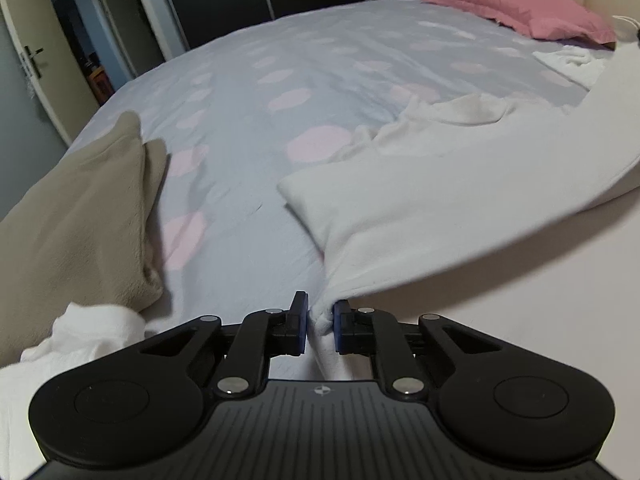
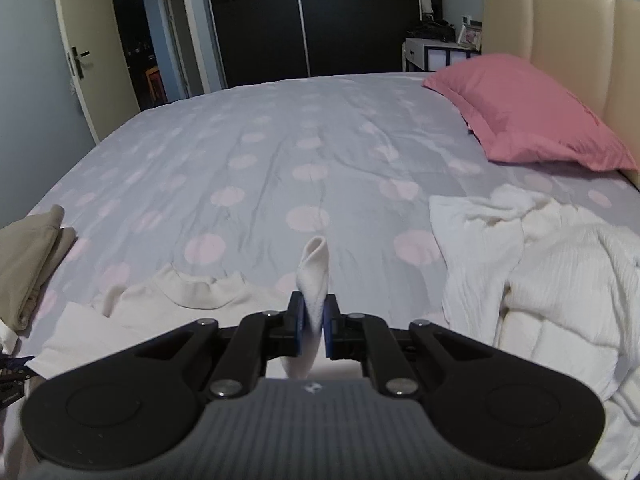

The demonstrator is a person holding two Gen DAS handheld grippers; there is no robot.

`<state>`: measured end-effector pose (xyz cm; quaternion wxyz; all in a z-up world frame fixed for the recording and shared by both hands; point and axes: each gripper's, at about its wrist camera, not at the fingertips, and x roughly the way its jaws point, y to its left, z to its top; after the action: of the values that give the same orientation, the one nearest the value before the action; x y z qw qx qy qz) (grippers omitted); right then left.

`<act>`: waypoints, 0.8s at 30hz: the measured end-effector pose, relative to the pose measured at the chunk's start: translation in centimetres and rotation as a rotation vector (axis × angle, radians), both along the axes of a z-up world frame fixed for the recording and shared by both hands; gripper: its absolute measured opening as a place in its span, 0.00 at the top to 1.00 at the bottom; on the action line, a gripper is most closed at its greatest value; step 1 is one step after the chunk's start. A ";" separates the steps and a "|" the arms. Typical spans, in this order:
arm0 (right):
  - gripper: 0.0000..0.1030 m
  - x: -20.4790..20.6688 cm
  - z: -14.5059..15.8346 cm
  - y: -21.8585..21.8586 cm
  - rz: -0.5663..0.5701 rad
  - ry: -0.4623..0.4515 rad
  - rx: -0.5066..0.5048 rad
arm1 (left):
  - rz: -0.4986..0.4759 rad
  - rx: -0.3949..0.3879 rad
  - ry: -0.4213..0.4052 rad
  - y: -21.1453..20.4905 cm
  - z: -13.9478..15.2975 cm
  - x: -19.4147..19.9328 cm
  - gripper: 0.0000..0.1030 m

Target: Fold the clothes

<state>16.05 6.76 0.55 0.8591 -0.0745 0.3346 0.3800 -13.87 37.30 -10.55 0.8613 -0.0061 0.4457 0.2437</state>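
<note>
Two claws are seen over a bed (image 2: 280, 152) covered by a grey sheet with pale pink dots. The left claw (image 1: 320, 320) is nearly closed, and a bunched edge of a white top (image 1: 420, 208) is pinched between its blue pads (image 1: 340, 320). From that grip the top is spread to the right across the near part of the bed, with part of it lifted and blurred at the right edge of the left view. The right claw (image 2: 314, 320) is likewise closed down to a narrow gap, and a strip of the white top (image 2: 192, 292) is clamped between its pads, with a rolled end of cloth standing upright above them. In the right view the neckline of the top is seen lying flat on the sheet, just left of the claw.

A folded beige garment (image 1: 80, 216) is laid at the left edge of the bed, with a white cloth (image 1: 92, 332) touching its near end. A crumpled white heap (image 2: 540, 264) is seen on the right side of the bed, near a pink pillow (image 2: 528, 116) that is set against the cream headboard (image 2: 560, 32).
</note>
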 end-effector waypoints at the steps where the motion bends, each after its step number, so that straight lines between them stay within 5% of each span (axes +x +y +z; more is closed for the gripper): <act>1: 0.89 0.1 -0.1 -0.2 -0.007 -0.011 0.008 | 0.001 -0.001 0.000 0.0 -0.1 -0.1 0.90; 6: 0.89 1.0 -2.2 -0.9 -0.028 0.030 -0.014 | -0.010 -0.002 0.023 -0.1 -0.4 0.2 0.90; 13: 0.88 2.4 -9.0 -1.6 -0.038 0.168 -0.126 | -0.003 -0.020 0.076 -0.3 -1.2 0.2 0.87; 17: 0.71 3.1 -10.2 -3.3 -0.096 0.203 -0.141 | -0.015 -0.085 0.122 -0.2 -0.5 0.1 0.71; 20: 0.66 4.1 -9.9 -4.7 -0.156 0.214 -0.107 | -0.026 -0.152 0.068 0.1 1.1 -0.4 0.52; 24: 0.60 5.0 -9.9 -5.5 -0.181 0.255 -0.048 | -0.013 -0.173 -0.037 1.0 3.4 0.0 0.50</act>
<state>21.08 1.25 -9.31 0.8383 -0.0159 0.4553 0.2994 -13.85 38.30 -7.20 0.8673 -0.0821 0.4491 0.1986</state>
